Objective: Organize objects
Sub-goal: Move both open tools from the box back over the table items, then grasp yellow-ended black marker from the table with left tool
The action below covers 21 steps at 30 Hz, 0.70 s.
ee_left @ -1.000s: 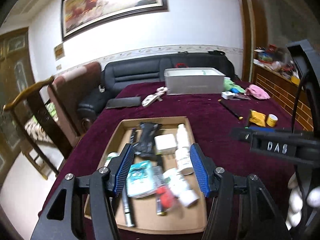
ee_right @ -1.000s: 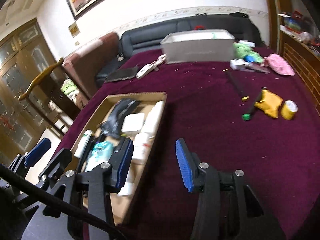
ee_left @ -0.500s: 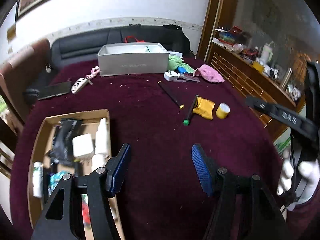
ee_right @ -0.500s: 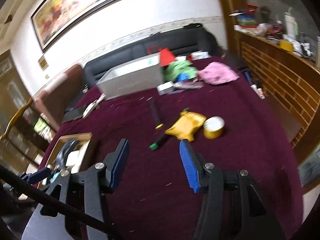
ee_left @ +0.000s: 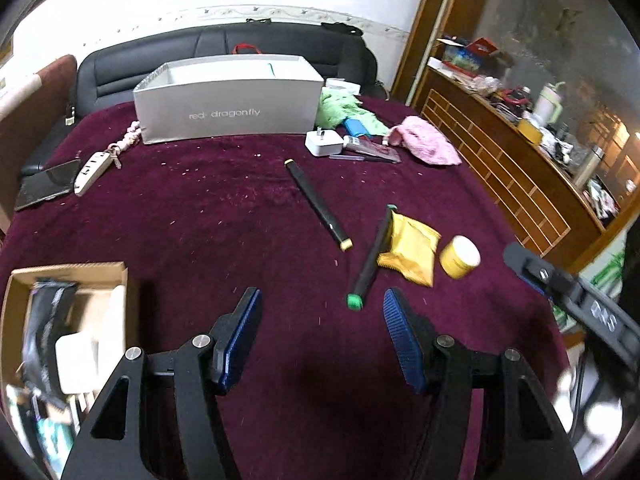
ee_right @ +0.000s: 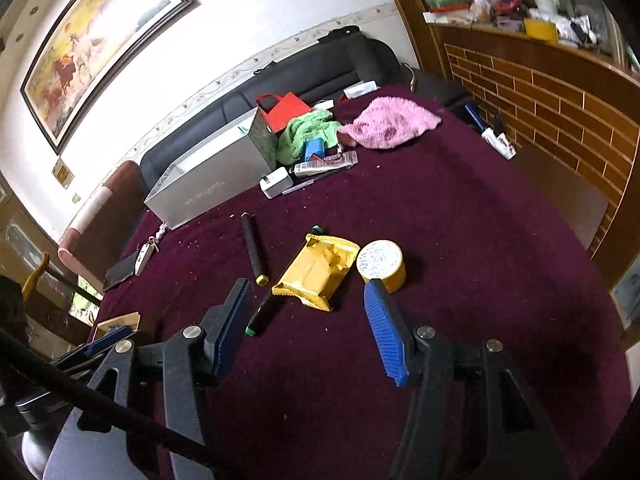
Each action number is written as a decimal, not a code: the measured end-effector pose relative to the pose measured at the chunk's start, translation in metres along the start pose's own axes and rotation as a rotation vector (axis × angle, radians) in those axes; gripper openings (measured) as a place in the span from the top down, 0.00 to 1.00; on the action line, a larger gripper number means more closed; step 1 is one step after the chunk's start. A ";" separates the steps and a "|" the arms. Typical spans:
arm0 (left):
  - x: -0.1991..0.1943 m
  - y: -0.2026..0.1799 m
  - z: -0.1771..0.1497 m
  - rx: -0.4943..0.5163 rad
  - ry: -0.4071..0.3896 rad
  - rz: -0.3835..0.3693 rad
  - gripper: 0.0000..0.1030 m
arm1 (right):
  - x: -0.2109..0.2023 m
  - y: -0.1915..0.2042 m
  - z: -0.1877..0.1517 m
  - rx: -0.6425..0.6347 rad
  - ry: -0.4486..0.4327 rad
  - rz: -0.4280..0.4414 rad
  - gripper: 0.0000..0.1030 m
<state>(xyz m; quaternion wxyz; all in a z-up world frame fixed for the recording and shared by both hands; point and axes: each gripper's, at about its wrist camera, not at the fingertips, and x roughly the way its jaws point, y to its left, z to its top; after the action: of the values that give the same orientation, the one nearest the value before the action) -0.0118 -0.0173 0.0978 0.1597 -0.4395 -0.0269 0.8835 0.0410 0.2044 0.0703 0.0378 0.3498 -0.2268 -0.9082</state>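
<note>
We've got both grippers hovering over the maroon counter (ee_left: 224, 216) with nothing in them. Our left gripper (ee_left: 322, 328) has its blue-padded fingers spread wide, and the green end of a black marker (ee_left: 370, 260) sits just beyond the gap between them. Our right gripper (ee_right: 306, 320) is spread wide too, with the yellow packet (ee_right: 318, 272) lying right between its fingers, a bit past the tips. That packet touches the green-capped marker on its left, and the yellow round tin (ee_right: 382, 260) sits just beside it on the right, partly behind the right finger tip. A second black marker with yellow ends (ee_left: 318, 204) lies a little farther left. The cardboard tray (ee_left: 68, 272) with stuff already in it is at the near left edge. Far side of the counter has the grey box (ee_left: 228, 108), a white charger (ee_left: 324, 142), a green cloth (ee_right: 306, 132) and a pink cloth (ee_right: 390, 122).
</note>
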 end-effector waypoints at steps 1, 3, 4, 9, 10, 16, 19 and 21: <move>0.010 0.001 0.006 -0.009 0.002 0.005 0.45 | 0.005 -0.002 0.001 0.011 -0.005 0.003 0.45; 0.030 0.001 0.018 -0.019 0.004 0.030 0.45 | 0.015 -0.006 0.003 0.031 -0.012 0.008 0.45; 0.040 0.001 0.023 -0.026 0.009 0.037 0.45 | 0.018 -0.008 0.003 0.037 -0.016 0.012 0.45; 0.092 0.004 0.055 -0.082 0.021 0.082 0.45 | 0.027 -0.024 0.002 0.051 -0.033 -0.010 0.45; 0.100 0.004 0.059 -0.083 0.019 0.096 0.45 | 0.028 -0.027 0.004 0.057 -0.029 -0.009 0.45; 0.144 -0.009 0.071 -0.022 0.025 0.222 0.45 | 0.037 -0.040 0.002 0.096 0.012 0.012 0.45; 0.163 -0.020 0.071 0.068 0.032 0.296 0.46 | 0.036 -0.040 0.001 0.085 0.011 0.009 0.45; 0.165 -0.023 0.068 0.115 0.027 0.295 0.60 | 0.036 -0.039 0.001 0.085 0.011 0.015 0.45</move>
<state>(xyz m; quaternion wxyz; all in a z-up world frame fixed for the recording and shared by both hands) -0.1518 0.0616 0.0170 0.0536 -0.4404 0.0905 0.8916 0.0172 0.2317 0.0314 0.0309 0.3542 -0.2678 -0.8955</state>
